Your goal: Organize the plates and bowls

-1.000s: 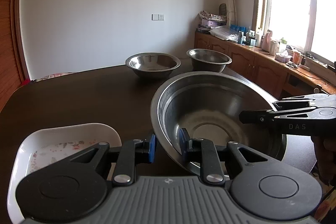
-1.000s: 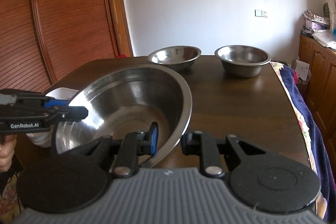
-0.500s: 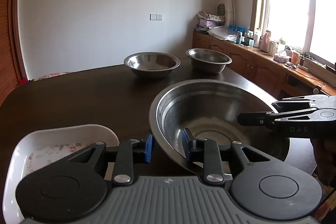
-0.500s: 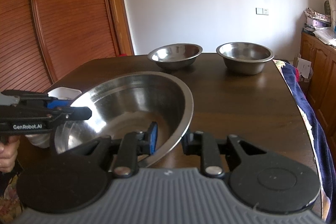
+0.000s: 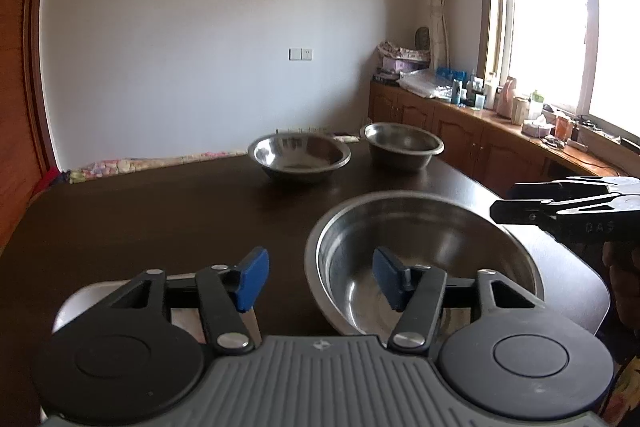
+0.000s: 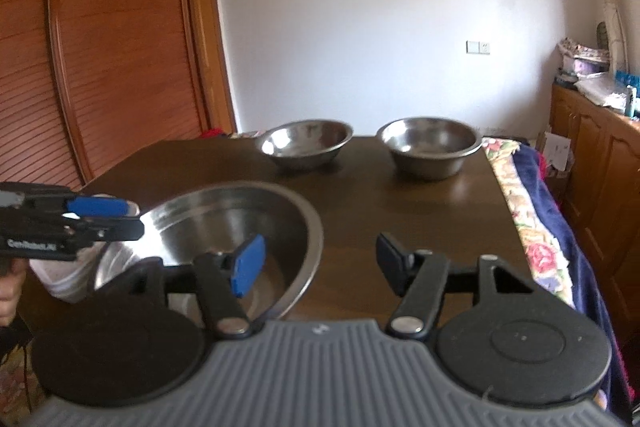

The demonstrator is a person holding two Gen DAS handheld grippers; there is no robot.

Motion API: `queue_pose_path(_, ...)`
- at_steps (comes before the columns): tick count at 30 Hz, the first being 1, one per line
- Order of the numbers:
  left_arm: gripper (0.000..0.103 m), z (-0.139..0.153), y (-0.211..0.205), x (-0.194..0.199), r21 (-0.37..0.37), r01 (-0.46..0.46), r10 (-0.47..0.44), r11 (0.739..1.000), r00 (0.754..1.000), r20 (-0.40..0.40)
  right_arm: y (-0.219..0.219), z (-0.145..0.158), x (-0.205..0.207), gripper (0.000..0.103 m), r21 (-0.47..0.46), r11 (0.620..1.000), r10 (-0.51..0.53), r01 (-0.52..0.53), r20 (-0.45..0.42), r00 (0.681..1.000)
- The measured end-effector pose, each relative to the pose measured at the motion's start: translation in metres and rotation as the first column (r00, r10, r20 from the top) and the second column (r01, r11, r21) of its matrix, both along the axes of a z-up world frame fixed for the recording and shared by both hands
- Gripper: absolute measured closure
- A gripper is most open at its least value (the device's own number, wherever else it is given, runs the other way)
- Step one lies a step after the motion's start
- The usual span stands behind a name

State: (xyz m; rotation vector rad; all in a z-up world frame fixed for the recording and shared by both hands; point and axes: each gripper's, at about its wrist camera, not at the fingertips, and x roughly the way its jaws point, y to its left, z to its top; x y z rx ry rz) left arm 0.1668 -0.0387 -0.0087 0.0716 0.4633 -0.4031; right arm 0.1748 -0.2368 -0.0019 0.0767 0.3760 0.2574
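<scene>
A large steel bowl (image 5: 424,251) (image 6: 224,223) rests on the dark wooden table (image 5: 160,219) near its front edge. My left gripper (image 5: 320,277) straddles the bowl's left rim; its jaws are opening and the blue pads stand clear of the metal. My right gripper (image 6: 320,263) straddles the right rim, jaws likewise opening, pads off it. Each gripper shows side-on in the other view: the right gripper (image 5: 506,202) and the left gripper (image 6: 134,218). A white dish (image 5: 68,307) (image 6: 64,279) lies left of the bowl, mostly hidden.
Two smaller steel bowls (image 5: 299,157) (image 5: 402,145) stand side by side at the table's far end. A cluttered wooden counter (image 5: 500,131) runs under the window on the right. A flowered blanket (image 6: 532,227) lies along the table's right edge. Slatted wooden doors (image 6: 100,47) stand left.
Both grippers have spread their jaws off the big bowl's rim. The bowl, earlier gripped at both sides and slightly tilted, now sits level on the table.
</scene>
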Motion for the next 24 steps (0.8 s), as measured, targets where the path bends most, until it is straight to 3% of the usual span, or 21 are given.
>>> queue_pose_path(6, 0.015, 0.016, -0.003, -0.002, 0.004, 0.003, -0.004, 1.000, 0.999, 0.048, -0.008, 0.017, -0.005, 0.040, -0.018, 1.000, -0.015, 0.016, 0.054, 0.998)
queue_pose_path(24, 0.012, 0.052, -0.035, 0.045, 0.044, 0.022, -0.025, 0.999, 0.997, 0.076, -0.009, 0.050, 0.035, 0.038, -0.064, 0.998, 0.036, -0.030, 0.095, 0.995)
